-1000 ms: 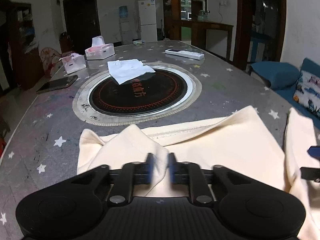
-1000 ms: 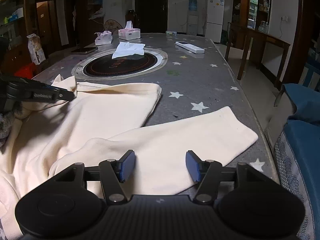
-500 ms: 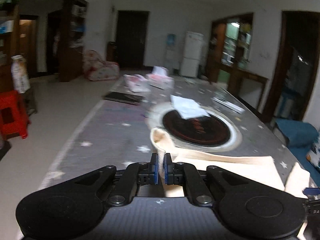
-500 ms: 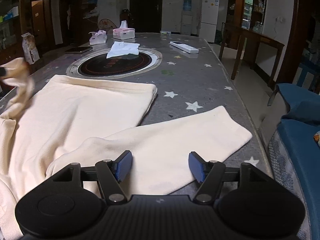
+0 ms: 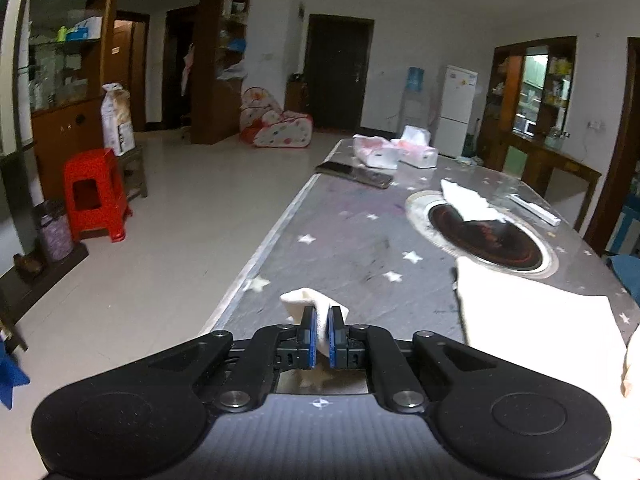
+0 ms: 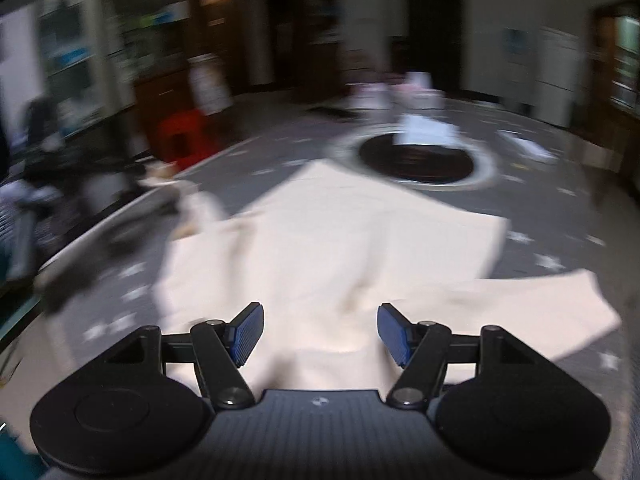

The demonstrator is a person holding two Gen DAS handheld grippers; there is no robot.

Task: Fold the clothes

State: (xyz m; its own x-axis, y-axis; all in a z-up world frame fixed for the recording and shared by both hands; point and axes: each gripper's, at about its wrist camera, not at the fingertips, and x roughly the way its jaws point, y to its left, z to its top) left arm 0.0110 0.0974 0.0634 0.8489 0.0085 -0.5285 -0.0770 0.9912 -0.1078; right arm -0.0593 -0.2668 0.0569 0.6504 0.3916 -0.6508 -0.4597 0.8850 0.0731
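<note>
A cream garment lies spread on the grey star-patterned table; one sleeve reaches out to the right. In the left wrist view its body shows at the right. My left gripper is shut on a cream corner of the garment, held near the table's left edge. My right gripper is open and empty, just above the garment's near part. The right wrist view is motion-blurred.
A round black hob with a white cloth on it sits mid-table. Tissue boxes, a phone and a remote lie beyond. A red stool stands on the floor left of the table.
My left gripper has pulled the garment's corner leftward to the table's left edge. My right gripper has swung left and stayed open over the garment.
</note>
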